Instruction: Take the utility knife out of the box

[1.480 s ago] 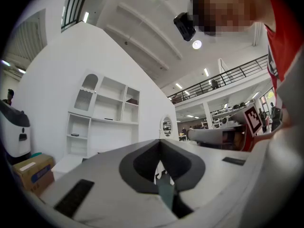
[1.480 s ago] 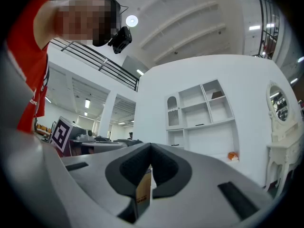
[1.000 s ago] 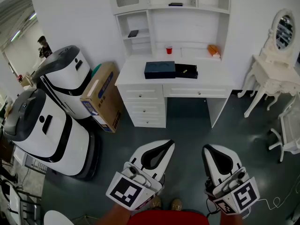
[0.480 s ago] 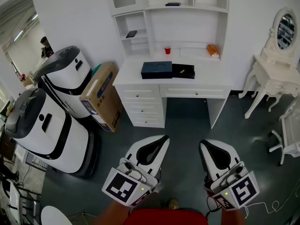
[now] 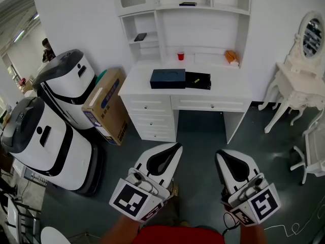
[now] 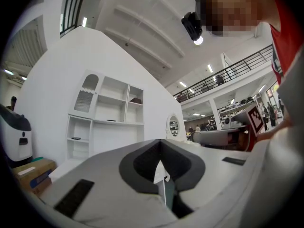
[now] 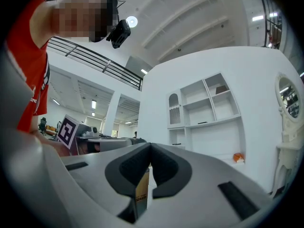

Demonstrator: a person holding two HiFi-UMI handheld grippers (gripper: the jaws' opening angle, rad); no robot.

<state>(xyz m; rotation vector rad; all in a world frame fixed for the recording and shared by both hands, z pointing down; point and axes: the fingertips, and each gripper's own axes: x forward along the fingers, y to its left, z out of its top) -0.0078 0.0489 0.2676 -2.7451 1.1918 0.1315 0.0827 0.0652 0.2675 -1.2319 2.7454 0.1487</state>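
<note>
The person is holding both grippers out low in front of the body, side by side and apart. The left gripper (image 5: 174, 148) is pointing forward and angling a little toward the right one, its jaws pressing together with nothing between them. The right gripper (image 5: 223, 154) is pointing forward, its jaws likewise sitting together, empty. The left forearm (image 5: 120, 231) is showing behind its gripper.

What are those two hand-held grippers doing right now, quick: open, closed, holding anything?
Left hand-held gripper: closed, holding nothing.
Right hand-held gripper: closed, holding nothing.
</note>
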